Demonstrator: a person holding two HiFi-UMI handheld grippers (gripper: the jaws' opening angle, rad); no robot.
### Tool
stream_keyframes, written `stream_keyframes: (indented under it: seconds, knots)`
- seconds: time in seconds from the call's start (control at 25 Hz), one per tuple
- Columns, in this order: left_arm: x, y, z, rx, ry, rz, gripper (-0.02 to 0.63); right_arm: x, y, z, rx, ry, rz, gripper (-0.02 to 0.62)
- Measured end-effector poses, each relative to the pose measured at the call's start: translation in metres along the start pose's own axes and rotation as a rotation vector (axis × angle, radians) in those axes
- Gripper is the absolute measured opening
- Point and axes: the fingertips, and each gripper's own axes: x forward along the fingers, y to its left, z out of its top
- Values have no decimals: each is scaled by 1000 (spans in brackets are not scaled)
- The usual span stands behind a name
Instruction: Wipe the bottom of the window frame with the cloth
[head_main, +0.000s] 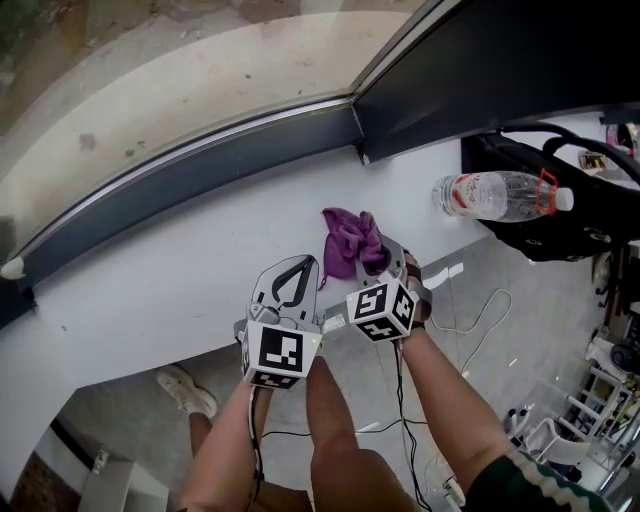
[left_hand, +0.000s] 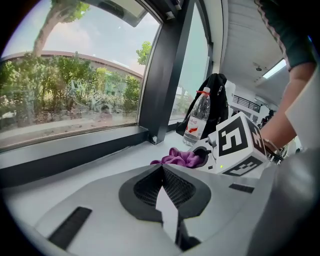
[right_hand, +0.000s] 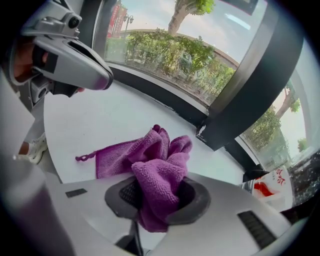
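Right tongs (head_main: 375, 262): closed on a bunched fold of the purple cloth (head_main: 350, 240), low over the white counter (head_main: 180, 270).
Cloth: crumpled, with its loose end lying flat on the counter, apart from the window frame.
Left tongs (head_main: 298, 265): closed with nothing between them, just left of the right tongs.
Window frame (head_main: 200, 175): its dark bottom rail runs along the counter's far side, under the glass.
Right end of counter: a plastic water bottle (head_main: 495, 193) stands beside a black bag (head_main: 560, 225).

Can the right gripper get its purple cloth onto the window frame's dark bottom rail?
Probably yes: the right gripper is shut on the purple microfibre cloth, and the white sill before the dark bottom rail lies bare.
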Motion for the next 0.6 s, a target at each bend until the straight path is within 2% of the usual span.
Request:
stream_keyframes:
  seconds: [0.2, 0.32, 0.6]
  knots:
    - [-27, 19, -8, -6, -14, 25, 9, 0, 1, 1, 24, 64, -38, 100]
    - [-47, 41, -14, -24, -23, 52, 9, -1, 14, 11, 36, 69, -23, 100]
    - [-92, 85, -20, -45, -49, 107, 9, -1, 57, 46, -16, 79, 6, 100]
